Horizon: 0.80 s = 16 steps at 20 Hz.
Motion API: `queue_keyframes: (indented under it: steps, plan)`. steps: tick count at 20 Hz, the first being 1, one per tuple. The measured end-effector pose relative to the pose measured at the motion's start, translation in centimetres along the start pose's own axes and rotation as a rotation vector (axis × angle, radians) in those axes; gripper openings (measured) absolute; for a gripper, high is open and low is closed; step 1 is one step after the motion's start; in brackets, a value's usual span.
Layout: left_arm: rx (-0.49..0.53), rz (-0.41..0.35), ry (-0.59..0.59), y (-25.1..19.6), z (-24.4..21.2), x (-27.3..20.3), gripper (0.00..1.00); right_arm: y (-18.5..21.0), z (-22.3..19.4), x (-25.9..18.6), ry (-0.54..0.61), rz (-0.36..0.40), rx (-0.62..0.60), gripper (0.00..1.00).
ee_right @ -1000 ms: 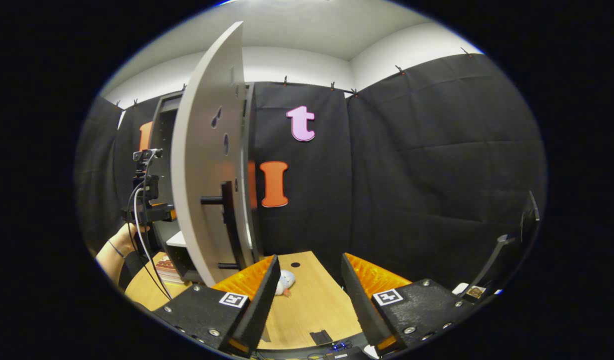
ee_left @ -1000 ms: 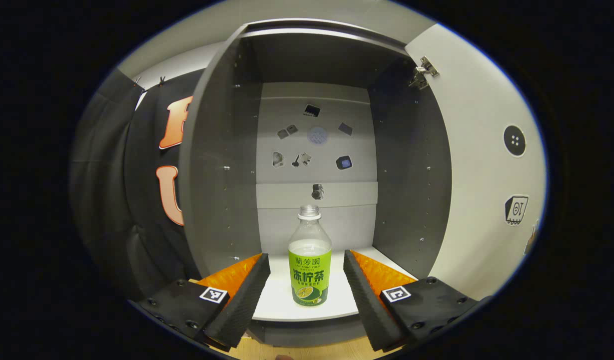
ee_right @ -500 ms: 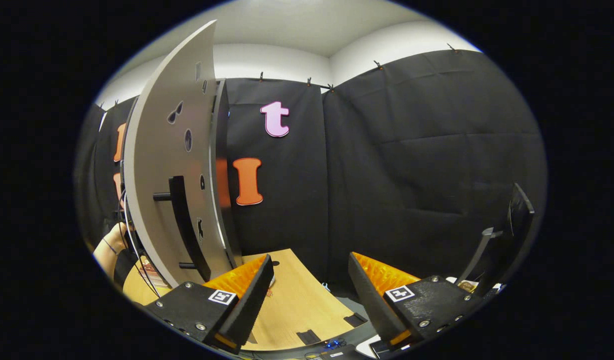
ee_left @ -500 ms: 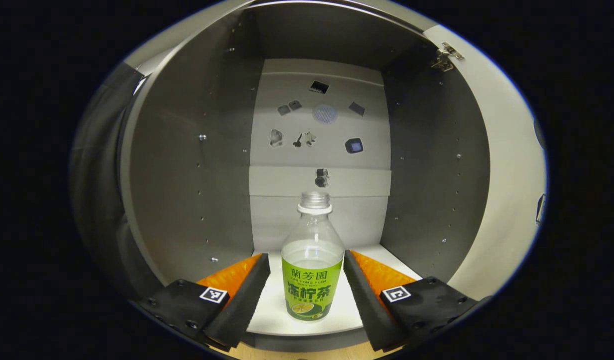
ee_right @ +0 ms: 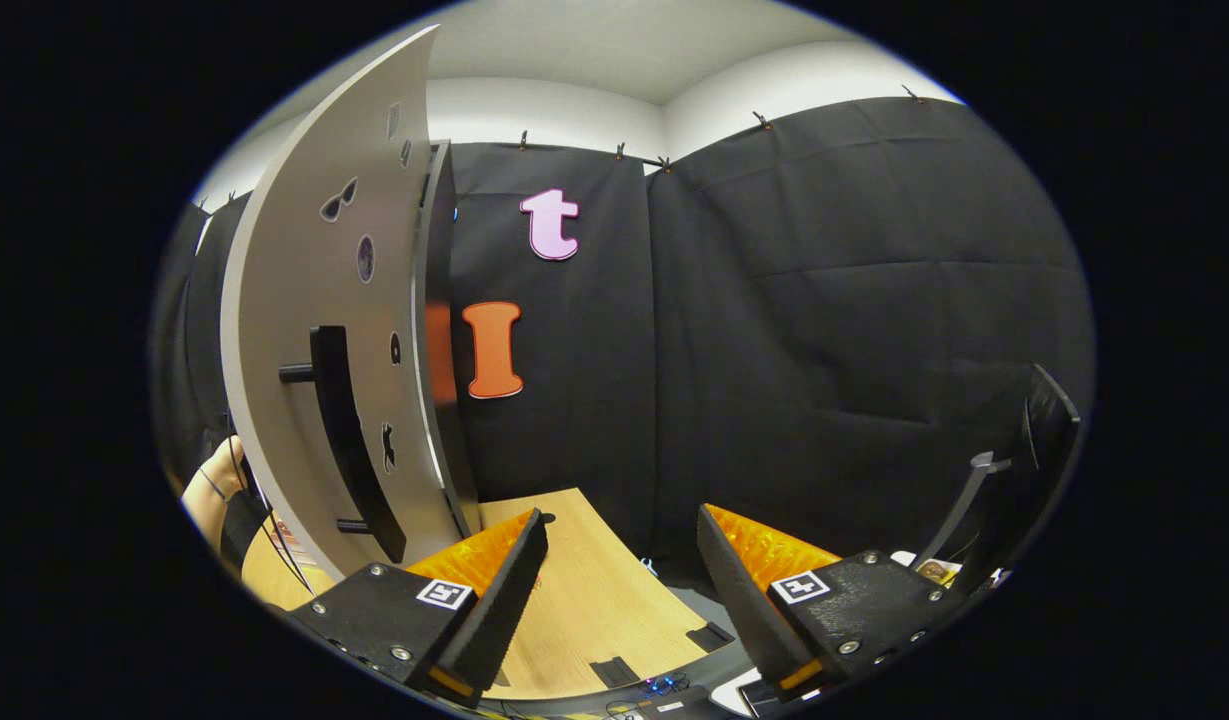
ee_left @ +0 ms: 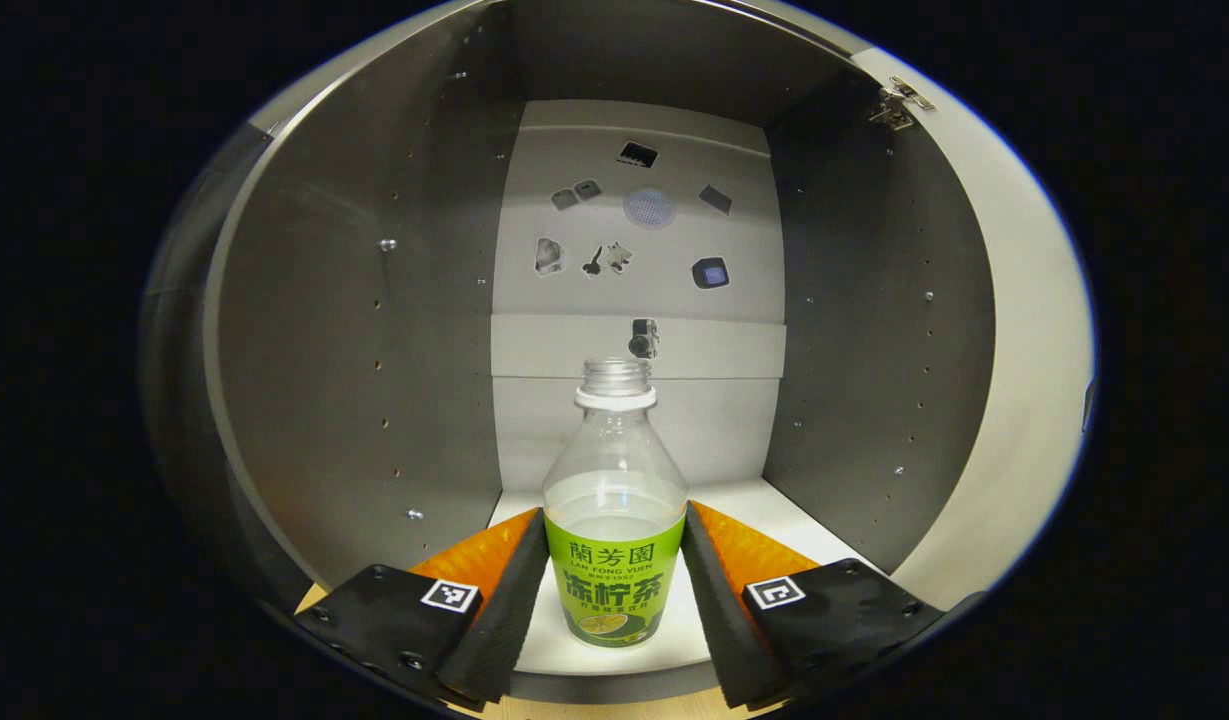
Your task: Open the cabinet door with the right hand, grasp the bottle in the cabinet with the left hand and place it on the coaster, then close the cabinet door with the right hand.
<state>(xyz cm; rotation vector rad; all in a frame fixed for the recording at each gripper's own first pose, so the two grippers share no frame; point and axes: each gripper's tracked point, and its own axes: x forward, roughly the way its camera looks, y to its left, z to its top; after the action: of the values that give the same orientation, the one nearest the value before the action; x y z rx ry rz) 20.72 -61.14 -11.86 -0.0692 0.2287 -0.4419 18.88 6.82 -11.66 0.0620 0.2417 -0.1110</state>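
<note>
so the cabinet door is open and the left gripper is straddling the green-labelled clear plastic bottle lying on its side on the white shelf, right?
One thing is wrong: the green-labelled clear plastic bottle stands upright, not on its side, as the left gripper view shows. The rest holds: the pale grey cabinet door is open and the left gripper straddles the bottle on the white shelf.

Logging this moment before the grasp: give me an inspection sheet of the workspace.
Surface: wooden table, bare where seen; white cabinet shelf.
Job's things: bottle upright on the shelf, uncapped, partly filled; cabinet door swung open, handle free.
Clutter: nothing seen.
Grippers: left tool open, fingers flanking the bottle's label, contact unclear; right tool open, empty, over the table.
Cables: thin wires by a person's hand.
Surroundings: black cloth wall.
</note>
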Motion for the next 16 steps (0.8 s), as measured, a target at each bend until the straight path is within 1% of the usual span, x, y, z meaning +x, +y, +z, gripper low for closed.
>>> queue_keyframes:
  steps: [2, 5, 10, 13, 14, 16]
  plan:
    - [-0.015, -0.012, 0.002, 0.1, -0.1, -1.6, 0.81, 0.1, 0.2, -0.2, -0.003, 0.007, 0.0, 0.99]
    - [-0.033, -0.022, 0.001, 0.4, -0.1, -4.1, 0.82, 0.4, 0.2, -0.1, -0.006, 0.024, 0.0, 0.99]
    - [-0.014, -0.019, -0.025, 2.2, 0.0, -9.0, 0.82, 1.1, 0.4, -0.3, -0.006, 0.057, 0.0, 0.99]
    - [0.001, 0.005, -0.034, 4.1, -0.4, -11.6, 0.82, 1.6, 0.4, -0.6, -0.011, 0.078, -0.007, 0.99]
    - [0.021, 0.022, -0.039, 5.1, -0.6, -12.4, 0.81, 1.7, 0.5, -0.5, -0.014, 0.084, -0.009, 0.99]
    - [0.055, 0.054, -0.038, 6.7, -1.6, -14.1, 0.82, 1.8, 0.6, -0.5, -0.019, 0.09, -0.012, 0.99]
